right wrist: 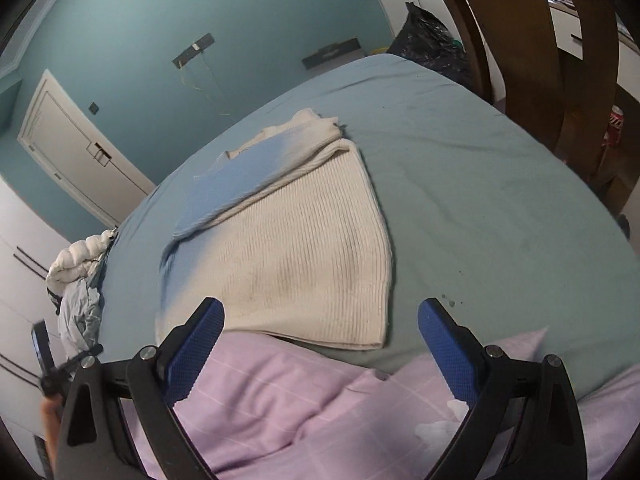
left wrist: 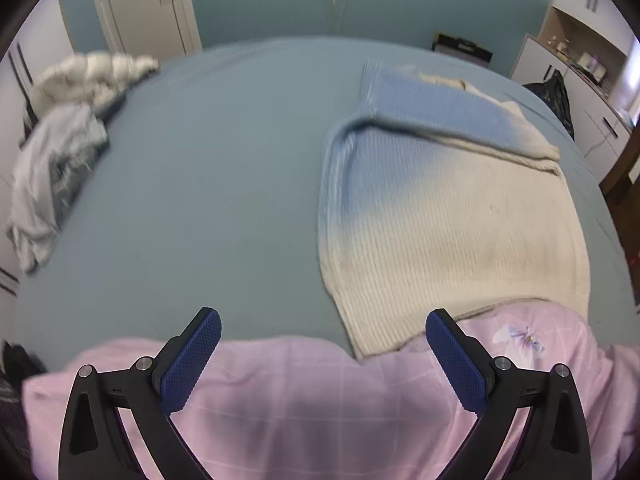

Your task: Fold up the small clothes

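Note:
A ribbed knit sweater (left wrist: 448, 208), cream fading to light blue, lies flat on the blue-grey bed sheet (left wrist: 208, 184) with one sleeve folded across its top. The right wrist view shows the sweater (right wrist: 288, 256) ahead of the fingers, its hem near a pink checked quilt (right wrist: 304, 408). My left gripper (left wrist: 323, 322) is open above the pink quilt (left wrist: 312, 400), left of the sweater's hem, holding nothing. My right gripper (right wrist: 320, 312) is open just short of the hem, with nothing between its blue pads. The left gripper's tip (right wrist: 42, 344) and a hand show at the far left.
A heap of white and pale grey clothes (left wrist: 68, 128) lies at the bed's far left edge (right wrist: 76, 280). A black bag (right wrist: 432, 40) and wooden furniture (right wrist: 520, 60) stand past the bed's far right. A white door (left wrist: 144, 4) and teal wall are behind.

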The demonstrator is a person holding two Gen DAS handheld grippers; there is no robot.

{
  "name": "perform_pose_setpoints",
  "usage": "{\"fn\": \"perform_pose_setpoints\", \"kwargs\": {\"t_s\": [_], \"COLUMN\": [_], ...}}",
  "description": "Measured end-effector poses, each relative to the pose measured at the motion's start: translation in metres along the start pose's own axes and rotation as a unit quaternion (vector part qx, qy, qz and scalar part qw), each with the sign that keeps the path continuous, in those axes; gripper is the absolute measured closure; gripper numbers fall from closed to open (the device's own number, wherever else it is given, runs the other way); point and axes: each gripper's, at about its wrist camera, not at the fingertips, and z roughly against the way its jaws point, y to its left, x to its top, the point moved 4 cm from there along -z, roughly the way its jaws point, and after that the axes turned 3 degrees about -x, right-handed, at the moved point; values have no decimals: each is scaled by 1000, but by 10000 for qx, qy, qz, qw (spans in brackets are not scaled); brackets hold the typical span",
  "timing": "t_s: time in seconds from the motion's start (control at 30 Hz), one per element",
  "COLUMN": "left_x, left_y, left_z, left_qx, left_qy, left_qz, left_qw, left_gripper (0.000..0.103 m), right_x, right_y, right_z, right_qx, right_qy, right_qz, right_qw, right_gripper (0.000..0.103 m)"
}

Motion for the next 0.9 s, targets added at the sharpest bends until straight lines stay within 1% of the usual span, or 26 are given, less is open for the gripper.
{"fn": "perform_pose_setpoints", "kwargs": {"t_s": [0.03,0.07,0.13,0.2,0.27,0.47,0.53,0.57,0.6,0.67,0.7,0.77,0.83,0.9], "left_x": [-1,-3,-5,-5,-5,-3,-2,-2,-2,-4,-5,-8,-12,-17], "left_y": [1,1,-2,-9,-17,-39,-40,-39,-39,-40,-42,-44,-44,-40], "left_z": [-8,-17,-36,-49,-56,-77,-82,-85,-90,-98,-102,-111,-120,-132], "left_qx": [-76,-103,103,357,457,479,372,277,257,395,389,224,-17,-427], "left_qy": [108,207,424,452,428,464,508,557,590,612,623,728,901,1148], "left_qz": [82,153,175,26,-112,-475,-482,-419,-380,-449,-484,-461,-327,-46], "left_qw": [9999,9996,9989,9983,9980,9966,9969,9972,9972,9963,9961,9960,9954,9925], "left_gripper": [0,0,0,0,0,0,0,0,0,1,1,1,1,1], "right_x": [-2,-4,-7,-4,-1,2,3,4,4,2,0,-4,-7,-9], "right_y": [-7,-10,-18,-26,-33,-45,-47,-47,-46,-46,-47,-49,-52,-55], "right_z": [4,0,-18,-25,-31,-55,-58,-61,-64,-70,-73,-79,-84,-86], "right_qx": [-30,-42,41,59,53,-74,-123,-146,-168,-212,-248,-316,-361,-401], "right_qy": [-33,-2,156,111,113,336,358,366,386,450,483,585,706,796], "right_qz": [-3,-59,-296,-493,-604,-723,-718,-717,-709,-656,-632,-609,-615,-620], "right_qw": [10000,10000,9994,9987,9981,9968,9967,9966,9966,9966,9965,9959,9950,9941], "right_gripper": [7,7,7,7,7,7,7,7,7,7,7,7,7,7]}}
